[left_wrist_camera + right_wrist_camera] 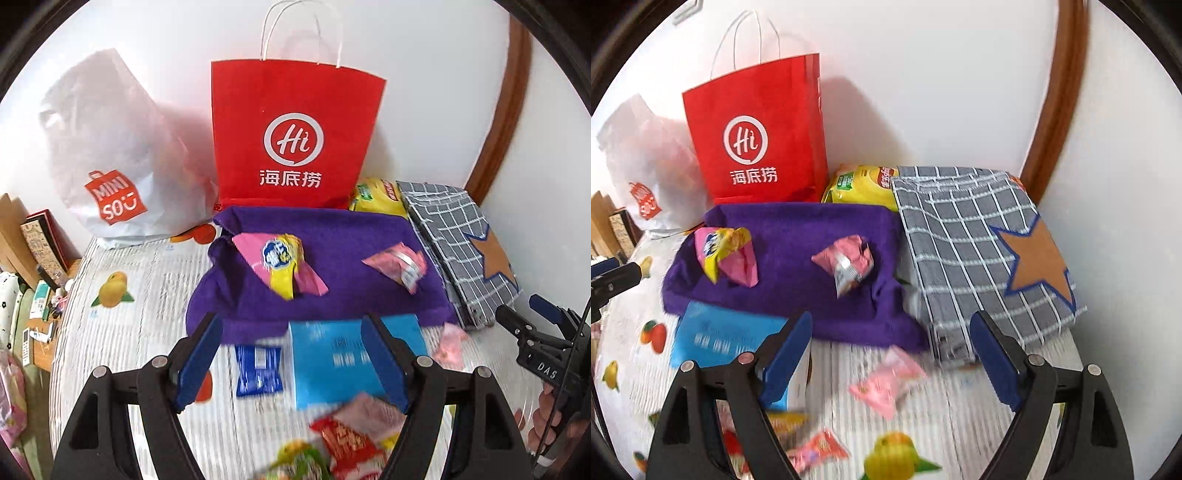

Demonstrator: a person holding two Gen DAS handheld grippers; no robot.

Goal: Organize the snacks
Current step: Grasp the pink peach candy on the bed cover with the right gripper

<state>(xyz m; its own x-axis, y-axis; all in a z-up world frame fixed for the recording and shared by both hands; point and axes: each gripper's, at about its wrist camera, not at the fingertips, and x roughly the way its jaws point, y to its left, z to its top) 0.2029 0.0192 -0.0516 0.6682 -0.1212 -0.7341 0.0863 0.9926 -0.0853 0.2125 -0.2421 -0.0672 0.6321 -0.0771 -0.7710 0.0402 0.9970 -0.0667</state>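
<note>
A purple felt bin (332,229) lies by the wall with a pink-and-yellow snack packet (280,266) and a crumpled pink packet (400,264) in it. My left gripper (291,321) hangs open above the bin's near edge, nothing between its blue pads. Below it lie a light blue box (332,362), a dark blue packet (258,369) and red and green packets (347,439). My right gripper (891,317) is also open and empty, over the bin's (798,221) right corner. A pink packet (886,380) lies on the table under it.
A red paper bag (291,129) and a white shopping bag (110,166) stand against the wall. A yellow chip bag (864,184) and a grey checked bag with a star (960,229) sit right of the bin. Books and clutter (40,258) line the left edge.
</note>
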